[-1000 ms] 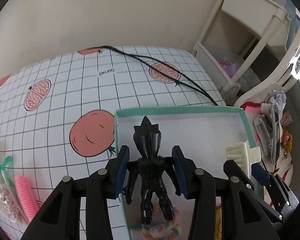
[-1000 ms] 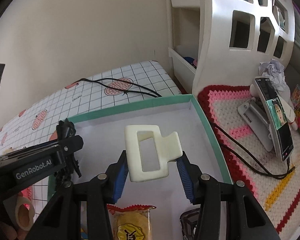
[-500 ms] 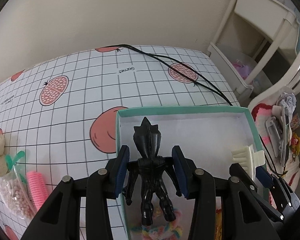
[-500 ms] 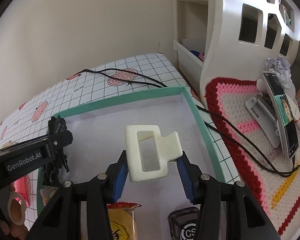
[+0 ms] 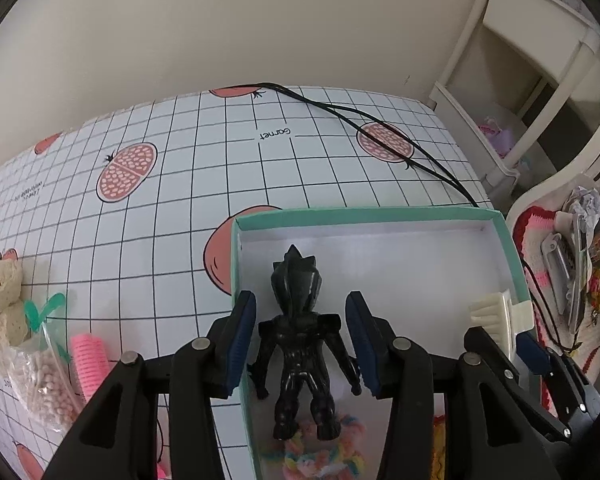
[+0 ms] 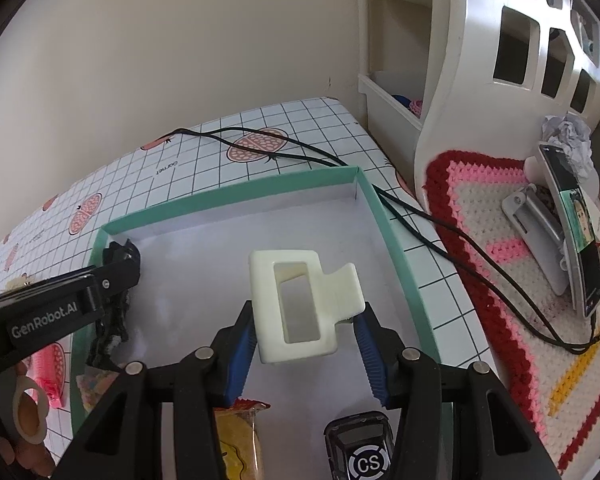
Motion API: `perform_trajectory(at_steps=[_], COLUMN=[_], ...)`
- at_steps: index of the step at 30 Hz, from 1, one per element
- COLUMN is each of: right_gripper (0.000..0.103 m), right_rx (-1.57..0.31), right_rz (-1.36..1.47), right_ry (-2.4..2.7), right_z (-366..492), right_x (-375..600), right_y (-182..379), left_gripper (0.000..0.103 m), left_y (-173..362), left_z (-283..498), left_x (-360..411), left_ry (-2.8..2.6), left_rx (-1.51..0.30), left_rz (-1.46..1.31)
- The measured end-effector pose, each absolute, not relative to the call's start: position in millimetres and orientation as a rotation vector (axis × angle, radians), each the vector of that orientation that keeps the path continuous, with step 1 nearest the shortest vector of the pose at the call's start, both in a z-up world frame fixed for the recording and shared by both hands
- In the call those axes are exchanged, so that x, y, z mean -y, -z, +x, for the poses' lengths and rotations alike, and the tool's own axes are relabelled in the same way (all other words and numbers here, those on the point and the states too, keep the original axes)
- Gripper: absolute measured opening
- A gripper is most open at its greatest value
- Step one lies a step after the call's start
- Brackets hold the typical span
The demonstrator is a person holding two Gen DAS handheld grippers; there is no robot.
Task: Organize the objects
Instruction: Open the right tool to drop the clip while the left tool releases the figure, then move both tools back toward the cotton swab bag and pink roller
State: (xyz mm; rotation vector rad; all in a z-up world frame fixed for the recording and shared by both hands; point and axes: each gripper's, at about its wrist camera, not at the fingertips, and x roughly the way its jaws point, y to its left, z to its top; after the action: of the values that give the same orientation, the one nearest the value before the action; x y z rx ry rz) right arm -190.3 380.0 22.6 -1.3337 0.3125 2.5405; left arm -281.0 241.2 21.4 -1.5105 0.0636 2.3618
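My left gripper [image 5: 300, 336] squeezed a shiny black plastic toy figure [image 5: 300, 344] over the green-rimmed white box [image 5: 380, 213]. My right gripper [image 6: 306, 354] pinched a cream plastic hair claw clip [image 6: 300, 304] there too.

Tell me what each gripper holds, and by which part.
Left gripper: black toy figure, by its shoulders. Right gripper: cream hair clip, by its sides.

Count, both views: one box [image 5: 512, 240], teal rim. One black figure [image 5: 300, 340]. One cream clip [image 6: 300, 304]. One candy bag [image 5: 312, 456]. One snack packet [image 6: 238, 440]. One black device [image 6: 360, 452], marked CS. One pink roller [image 5: 88, 364]. One bead bag [image 5: 44, 376]. One tape roll [image 6: 30, 408]. Two black cables [image 5: 380, 136]. One phone [image 6: 576, 224]. Two grippers [image 5: 300, 344] [image 6: 306, 350].
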Motion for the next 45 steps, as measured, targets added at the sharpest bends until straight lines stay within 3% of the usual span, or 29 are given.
perform_trajectory(at_steps=[7, 21, 25, 41, 44, 45], right_gripper=[0.054, 0.054, 0.054, 0.054, 0.067, 0.068], right_rx=[-0.329, -0.365, -0.39, -0.385, -0.375, -0.374], right_rz=[-1.327, -1.309, -1.302, -1.319, -1.322, -1.32], right_ry=[-2.551, -2.587, -2.602, -2.635, -2.634, -2.635], right_z=[-190, -188, -188, -187, -187, -187], right_x=[-380, -375, -374, -361, -359, -359], right_y=[-27, -42, -47, -51, -51, -50], left_gripper=[0.058, 0.064, 0.073, 0.076, 0.078, 0.086], left_y=[-28, -63, -71, -75, -69, -68], left_z=[-276, -260, -254, -224, -223, -223], left_x=[-243, -238, -232, -191, -184, -182], left_ry=[-2.353, -2.415, -2.445, -2.567, -2.58, -2.586], left_rx=[-0.066, -0.016, 0.019, 0.061, 0.051, 0.06], left_rz=[-1.514, -1.467, -1.465, -1.51, -1.531, -1.529])
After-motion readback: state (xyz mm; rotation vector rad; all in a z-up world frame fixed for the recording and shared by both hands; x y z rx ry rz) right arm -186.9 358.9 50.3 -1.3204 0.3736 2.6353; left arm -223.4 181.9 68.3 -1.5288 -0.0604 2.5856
